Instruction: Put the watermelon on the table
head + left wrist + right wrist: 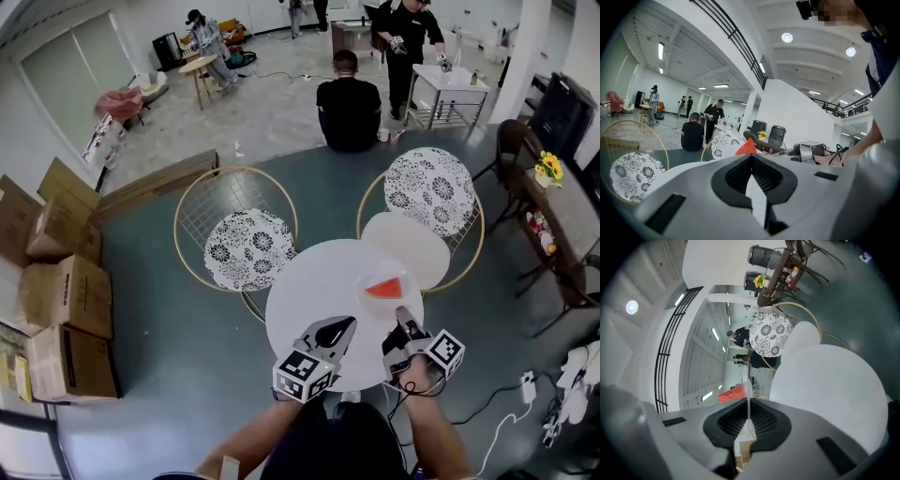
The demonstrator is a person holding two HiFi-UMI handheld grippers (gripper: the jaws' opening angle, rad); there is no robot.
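Note:
A red watermelon slice [384,288] lies on a clear plate [362,279] over the right part of the round white table [309,291]. My right gripper [401,315] comes in from the near side and is shut on the plate's near rim. In the right gripper view that rim shows as a thin clear line between the pads of the right gripper [749,401], with the slice [731,393] beyond. Whether the plate rests on the table I cannot tell. My left gripper [347,324] hovers over the table to the left of the plate, shut and empty. From the left gripper [751,159] the slice's tip [746,147] peeks out ahead.
A smaller white round top [410,242] adjoins the table at the back right. Two gold wire chairs with patterned cushions [248,248] [429,187] stand behind. A person sits on the floor [349,112]. Cardboard boxes [66,300] line the left wall; cables [525,384] lie at the right.

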